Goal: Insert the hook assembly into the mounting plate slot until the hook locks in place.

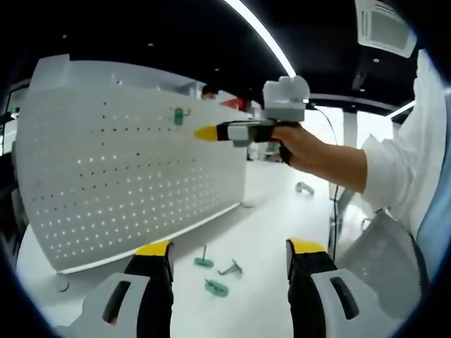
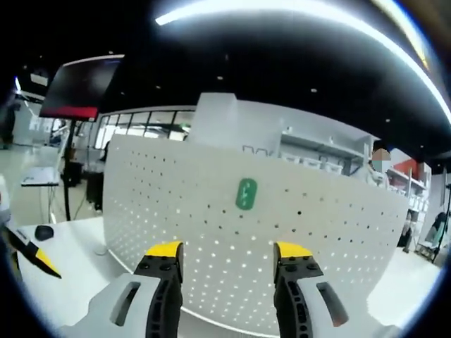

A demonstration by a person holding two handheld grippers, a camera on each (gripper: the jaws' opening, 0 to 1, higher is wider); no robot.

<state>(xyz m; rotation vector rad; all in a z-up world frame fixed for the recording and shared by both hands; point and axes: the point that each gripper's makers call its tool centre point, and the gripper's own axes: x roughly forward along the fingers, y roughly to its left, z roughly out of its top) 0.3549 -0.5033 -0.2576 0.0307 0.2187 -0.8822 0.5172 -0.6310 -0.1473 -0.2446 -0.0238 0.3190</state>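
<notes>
Pegboard: we see the white mounting plate [image 2: 282,232] standing upright on the tabletop [image 1: 268,239], holes facing both grippers, so slots are reachable head-on.
Mounted hook: one green hook assembly [image 2: 245,193] sits on the plate's upper part, apparently seated; we cannot confirm it is locked.
Right gripper [image 1: 206,132]: held level just beside that hook, yellow tips together as far as we can tell from the left gripper view; in its own view the jaws stand apart, holding nothing.
Left gripper [image 1: 229,253]: jaws wide apart, empty, low over the tabletop.
Spare hooks [image 1: 215,286]: lying loose on the tabletop in front of the plate, likely next for pickup.
</notes>
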